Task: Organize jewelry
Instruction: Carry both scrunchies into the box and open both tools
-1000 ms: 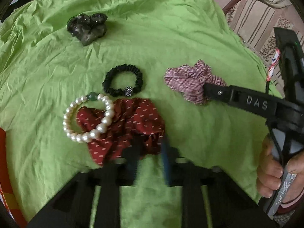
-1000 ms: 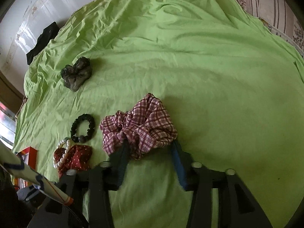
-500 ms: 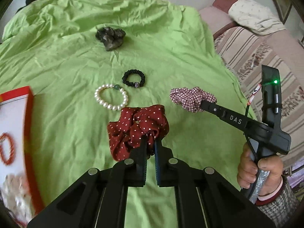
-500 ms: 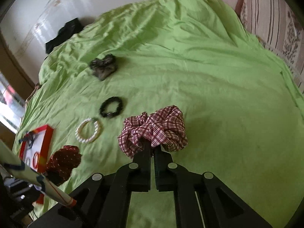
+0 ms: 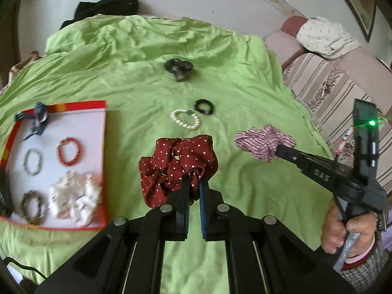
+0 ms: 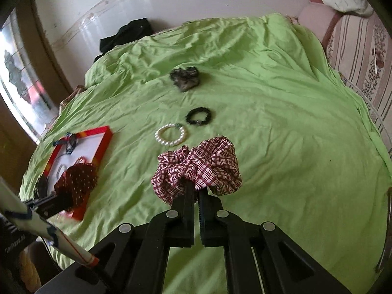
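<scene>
While both tools are clamped on fabric, the left gripper (image 5: 193,187) pinches the red dotted scrunchie (image 5: 177,165) and the right gripper (image 6: 196,191) the plaid scrunchie (image 6: 198,169), both seemingly clear of the green sheet (image 6: 294,134). Transfer step: next, carry left to the red-rimmed tray (image 5: 104,132), lower, release.

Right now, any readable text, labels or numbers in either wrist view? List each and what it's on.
"DAS": pale raised letters on the black finger arm of the right gripper, seen from the left wrist view, a bit blurred.
Dark strip at the lower left edge of the right wrist view: faint lettering, too blurred to read.
Red-rimmed tray: no readable text.
Nothing else legible.
</scene>
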A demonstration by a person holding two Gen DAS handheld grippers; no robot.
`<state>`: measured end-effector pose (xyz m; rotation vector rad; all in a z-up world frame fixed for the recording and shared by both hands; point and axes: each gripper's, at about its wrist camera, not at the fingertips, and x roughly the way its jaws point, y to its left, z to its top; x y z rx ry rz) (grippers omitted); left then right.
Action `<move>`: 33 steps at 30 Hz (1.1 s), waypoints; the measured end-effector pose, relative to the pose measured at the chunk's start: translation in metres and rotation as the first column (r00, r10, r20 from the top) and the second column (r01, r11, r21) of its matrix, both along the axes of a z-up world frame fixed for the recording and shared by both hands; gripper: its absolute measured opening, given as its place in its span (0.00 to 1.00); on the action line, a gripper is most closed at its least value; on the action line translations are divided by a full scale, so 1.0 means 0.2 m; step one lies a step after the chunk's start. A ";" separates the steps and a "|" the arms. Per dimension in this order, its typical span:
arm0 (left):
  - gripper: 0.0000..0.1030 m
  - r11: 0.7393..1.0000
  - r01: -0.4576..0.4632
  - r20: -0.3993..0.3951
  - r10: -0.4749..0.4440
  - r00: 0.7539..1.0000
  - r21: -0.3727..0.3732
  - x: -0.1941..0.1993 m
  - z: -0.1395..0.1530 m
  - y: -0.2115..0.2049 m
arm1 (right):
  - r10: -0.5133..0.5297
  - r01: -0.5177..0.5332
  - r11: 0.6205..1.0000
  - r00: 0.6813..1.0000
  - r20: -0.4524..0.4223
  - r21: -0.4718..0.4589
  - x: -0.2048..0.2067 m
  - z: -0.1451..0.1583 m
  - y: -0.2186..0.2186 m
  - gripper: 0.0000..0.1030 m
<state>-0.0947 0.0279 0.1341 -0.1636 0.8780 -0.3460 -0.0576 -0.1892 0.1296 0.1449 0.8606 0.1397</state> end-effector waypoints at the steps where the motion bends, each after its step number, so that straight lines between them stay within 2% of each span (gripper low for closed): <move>1: 0.06 1.000 -0.015 -0.005 0.015 1.000 -0.007 -0.01 0.00 0.03 | 0.007 -0.007 1.000 1.000 0.000 -0.001 -0.02 0.00 0.02 0.03; 15: 0.06 0.981 -0.191 -0.023 0.191 0.981 -0.025 -0.06 -0.04 0.40 | 0.108 -0.108 0.994 0.994 -0.008 -0.023 -0.11 0.04 0.32 0.03; 25: 0.06 0.946 -0.320 -0.018 0.319 0.947 -0.058 -0.03 -0.09 0.74 | 0.201 -0.203 0.978 0.979 -0.038 -0.040 -0.06 0.03 0.59 0.03; 33: 0.06 0.914 -0.401 -0.008 0.402 0.916 -0.063 0.07 -0.10 1.02 | 0.288 -0.289 0.957 0.956 -0.053 -0.024 0.05 0.02 0.85 0.03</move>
